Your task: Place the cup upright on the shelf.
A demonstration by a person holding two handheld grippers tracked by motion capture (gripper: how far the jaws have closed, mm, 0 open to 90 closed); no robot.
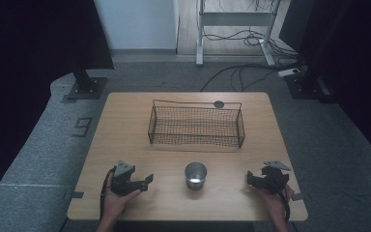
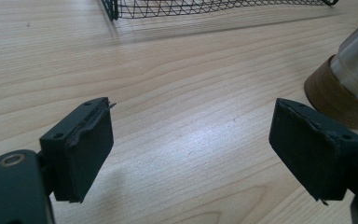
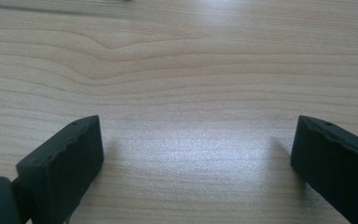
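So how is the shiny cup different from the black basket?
The cup is solid shiny metal with a brown band at its base; the basket is black wire mesh you can see through. The cup is round and small; the basket is long, boxy and much wider. The cup stands near the person, between the two grippers; the basket sits farther back. Both rest upright on the wooden table, open at the top.

High view above the table (image 1: 125, 121); both gripper views low, close over its wood.
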